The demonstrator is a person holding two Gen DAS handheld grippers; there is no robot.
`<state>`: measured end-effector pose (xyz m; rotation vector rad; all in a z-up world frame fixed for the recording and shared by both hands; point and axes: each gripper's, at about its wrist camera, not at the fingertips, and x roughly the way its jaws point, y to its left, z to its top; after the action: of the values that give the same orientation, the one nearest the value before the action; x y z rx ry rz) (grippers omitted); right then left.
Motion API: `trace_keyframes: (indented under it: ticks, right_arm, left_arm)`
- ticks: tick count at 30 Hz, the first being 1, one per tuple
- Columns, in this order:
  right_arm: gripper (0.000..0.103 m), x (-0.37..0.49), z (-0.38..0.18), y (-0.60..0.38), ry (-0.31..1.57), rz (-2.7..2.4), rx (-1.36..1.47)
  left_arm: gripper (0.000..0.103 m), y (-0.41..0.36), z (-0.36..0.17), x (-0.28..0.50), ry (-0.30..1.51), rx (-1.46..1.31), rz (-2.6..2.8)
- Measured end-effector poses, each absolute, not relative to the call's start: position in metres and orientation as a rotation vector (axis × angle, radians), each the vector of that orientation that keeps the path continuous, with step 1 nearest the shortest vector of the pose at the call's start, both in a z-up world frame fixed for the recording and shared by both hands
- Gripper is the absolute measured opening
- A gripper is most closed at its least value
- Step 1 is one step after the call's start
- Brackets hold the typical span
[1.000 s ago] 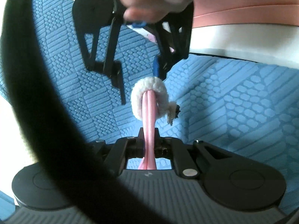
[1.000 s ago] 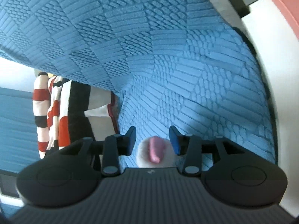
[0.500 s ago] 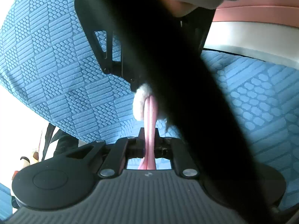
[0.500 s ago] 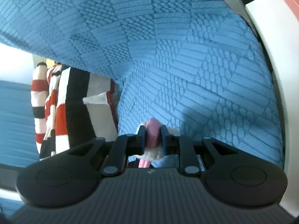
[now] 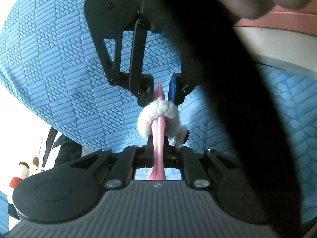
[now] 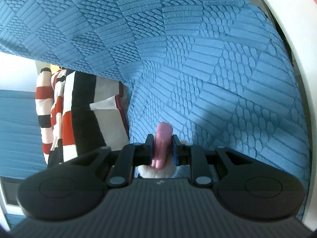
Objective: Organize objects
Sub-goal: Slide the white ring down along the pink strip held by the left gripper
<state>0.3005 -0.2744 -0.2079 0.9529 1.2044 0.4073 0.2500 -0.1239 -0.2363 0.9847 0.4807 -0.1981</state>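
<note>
Pink rubbery strap (image 5: 158, 136), ringed by a fluffy white scrunchie (image 5: 158, 117), is clamped by both claws, left (image 5: 157, 154) and right (image 6: 162, 148), above embossed blue bedding (image 6: 198, 59).

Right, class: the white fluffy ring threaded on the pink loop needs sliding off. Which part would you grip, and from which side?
Grip the white fluffy ring across its outer rim, coming in from the side. The pink loop runs through its hole, and the left gripper and right gripper are each shut on one end of that loop, so only the rim is free.
</note>
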Motion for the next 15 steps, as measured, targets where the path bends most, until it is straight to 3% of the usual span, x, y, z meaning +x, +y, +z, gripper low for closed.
trace_keyframes:
  ticks: [15]
  right_arm:
    - [0.018, 0.304, -0.203, -0.279, 1.178, 0.325, 0.917]
  left_arm:
    - [0.014, -0.112, -0.232, 0.271, 0.577, 0.881, -0.221]
